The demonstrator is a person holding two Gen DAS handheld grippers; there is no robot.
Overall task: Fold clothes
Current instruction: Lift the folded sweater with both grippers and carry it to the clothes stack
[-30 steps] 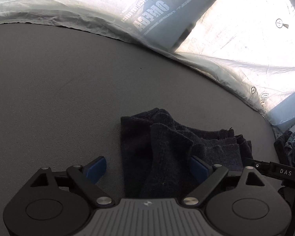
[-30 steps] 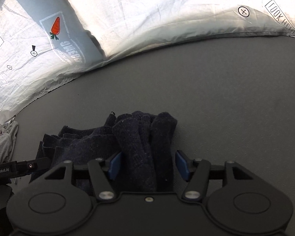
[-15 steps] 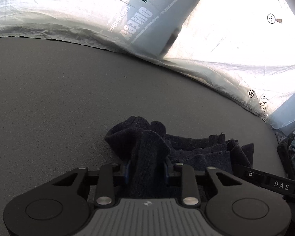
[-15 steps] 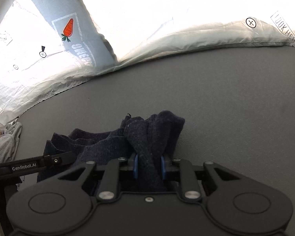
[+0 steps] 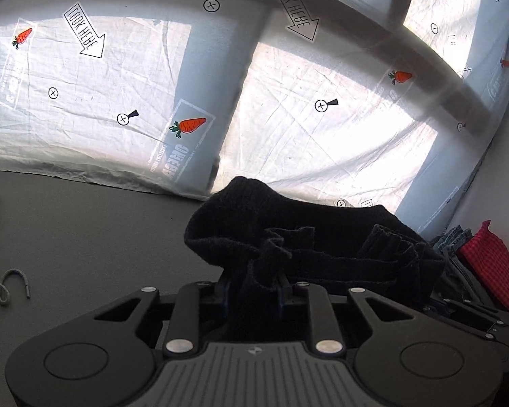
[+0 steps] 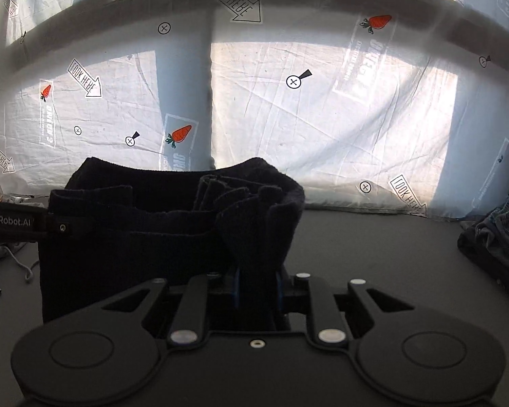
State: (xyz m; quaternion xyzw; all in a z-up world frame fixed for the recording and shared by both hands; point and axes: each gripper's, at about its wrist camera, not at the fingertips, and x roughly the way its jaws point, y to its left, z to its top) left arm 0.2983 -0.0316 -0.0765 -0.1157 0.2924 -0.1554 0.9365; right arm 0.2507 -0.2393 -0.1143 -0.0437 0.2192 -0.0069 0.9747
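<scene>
In the left wrist view, the left gripper (image 5: 252, 288) is pinching a bunched corner of the dark knitted garment (image 5: 322, 237) at lower centre, and its jaws are closing a little tighter on the cloth. The garment is hanging raised across the middle of the frame, in front of the printed white sheet (image 5: 322, 135). The grey table (image 5: 85, 237) is lying bare at left, apart from a loose cord (image 5: 3, 288) near the left edge. A pile of clothes (image 5: 475, 257) is sitting at the right edge.

In the right wrist view, the right gripper (image 6: 256, 288) is clamping the garment's (image 6: 152, 230) other corner at lower centre, pads pressed on cloth. The garment is stretching away to the left, its folded layers showing along the top.

The step in hand appears to be lifting the piece by two corners. The next move probably calls for carrying it over the open grey surface (image 6: 373, 254) at right of centre and laying it flat, keeping clear of the clothes (image 6: 492, 234) at the right edge.
</scene>
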